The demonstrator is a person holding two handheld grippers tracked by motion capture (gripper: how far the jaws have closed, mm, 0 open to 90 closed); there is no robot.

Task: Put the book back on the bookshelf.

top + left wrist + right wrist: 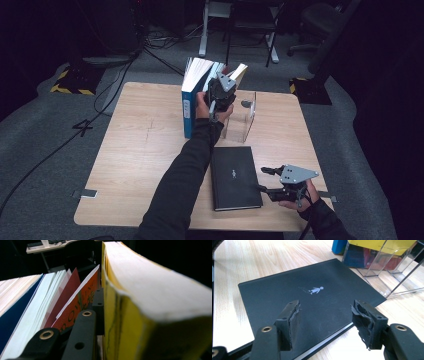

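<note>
A thick yellow book (240,71) stands tilted at the right end of a row of upright books on the table's far side. My left gripper (222,89) is shut on it from above. In the left gripper view one black finger (98,305) lies against the left cover of the yellow book (150,302), and the other finger is hidden behind it. A black book (235,176) with a small white figure lies flat near the front edge. My right gripper (262,180) is open at its right edge. In the right gripper view the open right gripper (327,315) hovers over the near edge of the black book (312,290).
A tall blue book (189,102) and an orange-red book (77,302) stand left of the yellow one. A clear acrylic book stand (248,117) sits to their right. The wooden table (135,150) has bare room at the left. Chairs and cables lie on the floor beyond.
</note>
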